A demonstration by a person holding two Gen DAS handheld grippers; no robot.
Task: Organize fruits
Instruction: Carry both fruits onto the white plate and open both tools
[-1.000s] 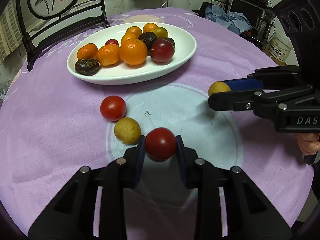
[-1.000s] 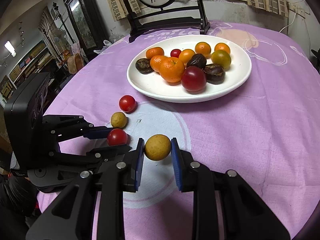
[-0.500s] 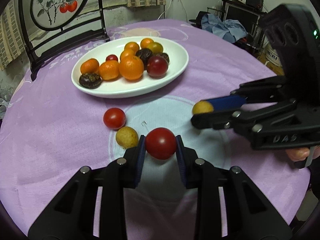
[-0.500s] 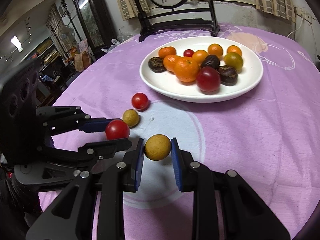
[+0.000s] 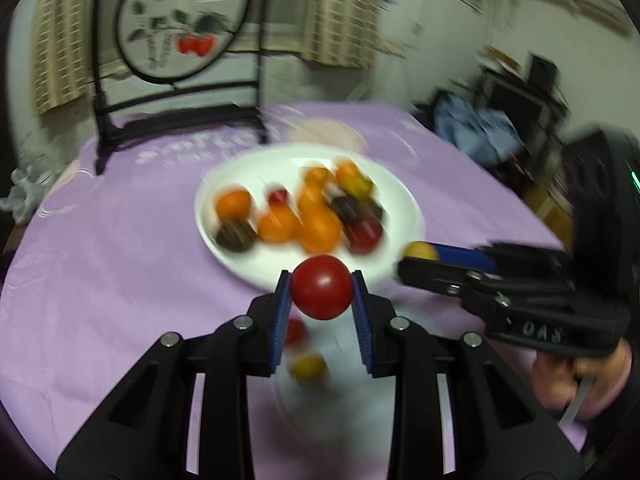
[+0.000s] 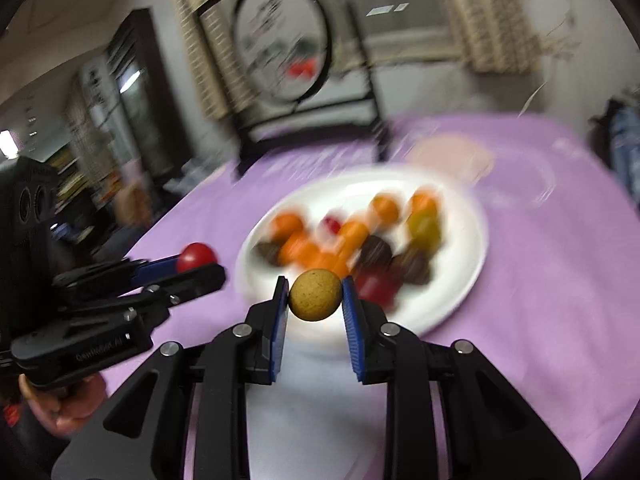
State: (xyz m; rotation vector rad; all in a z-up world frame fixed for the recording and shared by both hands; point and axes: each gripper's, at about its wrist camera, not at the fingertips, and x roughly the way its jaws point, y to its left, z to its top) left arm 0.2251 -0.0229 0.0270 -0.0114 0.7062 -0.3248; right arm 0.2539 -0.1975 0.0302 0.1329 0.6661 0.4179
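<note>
Red and round, a small tomato point(image 5: 321, 287) sat clamped in the left gripper point(image 5: 320, 294) above the purple-clothed table point(image 5: 100, 272); the right gripper point(image 6: 315, 297) pinched a round tan-yellow fruit point(image 6: 315, 295) near the white oval plate point(image 6: 460, 280).

A plate point(image 5: 404, 216) is sitting on the table point(image 5: 100, 264) near its middle, holding a cluster of fruit point(image 5: 304, 216). Behind it, at the far edge, a framed screen point(image 5: 176, 36) is standing. Nearer than the plate, the left gripper point(image 5: 321, 294) is holding a tomato point(image 5: 321, 287) and, to its right, the right gripper point(image 6: 315, 296) a round fruit point(image 6: 315, 295). Below the tomato, two small fruits point(image 5: 308, 364) are lying on the table.
</note>
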